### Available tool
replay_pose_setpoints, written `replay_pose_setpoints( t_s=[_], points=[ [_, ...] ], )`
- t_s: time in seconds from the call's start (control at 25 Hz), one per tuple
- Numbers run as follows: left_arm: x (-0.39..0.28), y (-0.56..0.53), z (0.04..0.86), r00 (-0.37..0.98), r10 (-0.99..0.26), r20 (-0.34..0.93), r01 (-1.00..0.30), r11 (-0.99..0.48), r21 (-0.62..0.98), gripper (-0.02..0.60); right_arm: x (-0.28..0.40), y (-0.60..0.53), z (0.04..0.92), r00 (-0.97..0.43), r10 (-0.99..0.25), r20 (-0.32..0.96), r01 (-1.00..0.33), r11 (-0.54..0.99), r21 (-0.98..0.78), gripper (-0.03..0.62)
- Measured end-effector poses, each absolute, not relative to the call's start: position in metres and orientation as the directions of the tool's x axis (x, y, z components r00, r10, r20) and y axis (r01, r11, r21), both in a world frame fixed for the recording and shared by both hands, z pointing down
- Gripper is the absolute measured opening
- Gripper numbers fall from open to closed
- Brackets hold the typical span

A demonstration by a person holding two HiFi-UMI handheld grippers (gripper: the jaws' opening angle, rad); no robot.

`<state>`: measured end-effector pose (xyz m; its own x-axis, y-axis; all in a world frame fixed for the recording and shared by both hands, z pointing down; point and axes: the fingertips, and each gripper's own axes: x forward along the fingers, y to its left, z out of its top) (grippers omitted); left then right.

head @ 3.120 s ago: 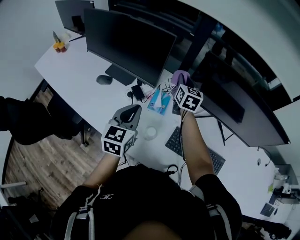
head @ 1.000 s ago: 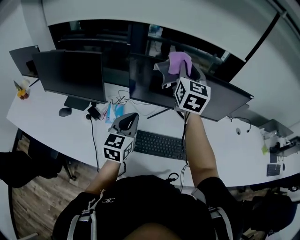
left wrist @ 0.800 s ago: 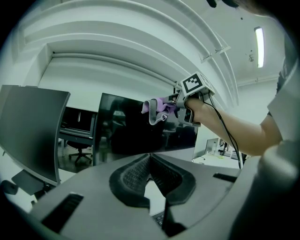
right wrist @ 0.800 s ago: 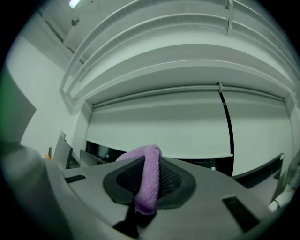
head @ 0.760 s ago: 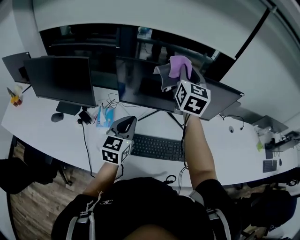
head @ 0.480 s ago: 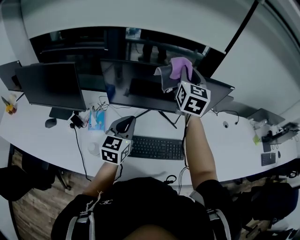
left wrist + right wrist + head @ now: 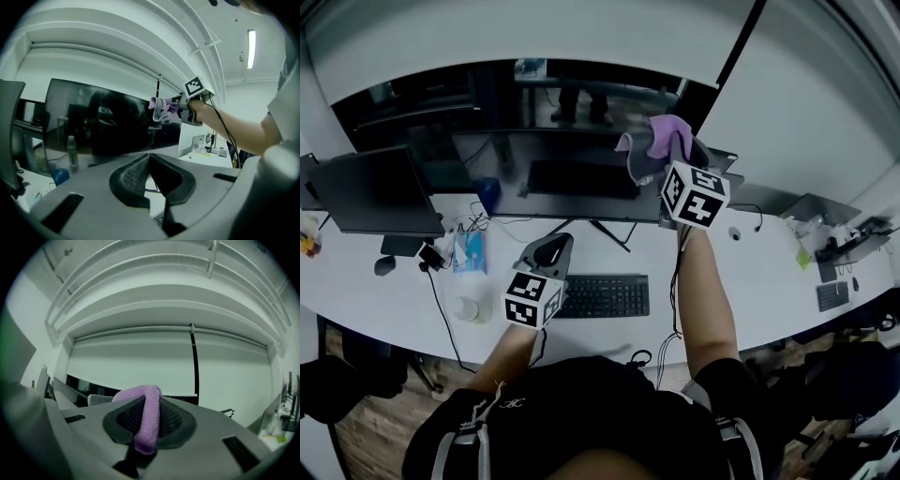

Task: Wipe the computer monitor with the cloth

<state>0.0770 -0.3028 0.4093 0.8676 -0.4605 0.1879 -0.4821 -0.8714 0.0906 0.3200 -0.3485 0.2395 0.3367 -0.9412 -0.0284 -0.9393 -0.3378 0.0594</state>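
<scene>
A wide dark monitor [image 7: 572, 178] stands on the white desk [image 7: 750, 281]; its screen [image 7: 108, 124] fills the left gripper view. My right gripper [image 7: 661, 155] is raised at the monitor's upper right edge, shut on a purple cloth [image 7: 661, 131] that folds out between its jaws [image 7: 147, 420]. The cloth [image 7: 161, 107] hangs just off the screen's top right corner. My left gripper [image 7: 548, 253] is lower, over the desk by the keyboard, jaws shut on nothing [image 7: 149, 176].
A black keyboard [image 7: 600, 295] lies below the monitor. A second monitor [image 7: 366, 192] stands at the left, with a mouse [image 7: 384, 265], a blue packet [image 7: 469, 251] and cables near it. A small keypad [image 7: 830, 295] and clutter sit at the right end.
The view has swung right along the desk, from the left monitor to the central one. My right gripper rose with the cloth to the monitor's upper right edge. The left gripper stayed low.
</scene>
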Motion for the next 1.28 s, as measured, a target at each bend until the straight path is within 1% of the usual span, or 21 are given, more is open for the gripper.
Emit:
replay_pose_setpoints(
  t_s=[0.4,0.84,0.92,1.0,1.16,1.28],
  points=[
    [0.127,-0.286,0.406,0.89,-0.411,0.198,-0.43,-0.9,0.066,0.012,0.407,-0.306,0.243,0.43,-0.903,-0.019,-0.903,-0.43,0.0,0.08],
    [0.139,-0.271,0.404,0.898,-0.39,0.204,-0.409,-0.911,0.059,0.012,0.473,-0.248,0.248,0.556,-0.831,-0.001,-0.829,-0.555,-0.067,0.08],
    [0.138,-0.27,0.404,0.899,-0.388,0.204,-0.407,-0.911,0.06,0.012,0.474,-0.232,0.248,0.555,-0.831,-0.042,-0.83,-0.549,-0.098,0.078],
    [0.137,-0.269,0.405,0.899,-0.389,0.204,-0.408,-0.911,0.06,0.012,0.468,-0.211,0.244,0.553,-0.826,-0.113,-0.833,-0.545,-0.093,0.078],
    [0.14,-0.268,0.407,0.9,-0.381,0.21,-0.401,-0.914,0.061,0.012,0.443,-0.169,0.241,0.537,-0.808,-0.244,-0.837,-0.547,-0.03,0.078],
    [0.146,-0.262,0.411,0.906,-0.364,0.217,-0.385,-0.921,0.061,0.012,0.42,-0.143,0.25,0.531,-0.796,-0.291,-0.829,-0.559,0.015,0.078]
  ],
)
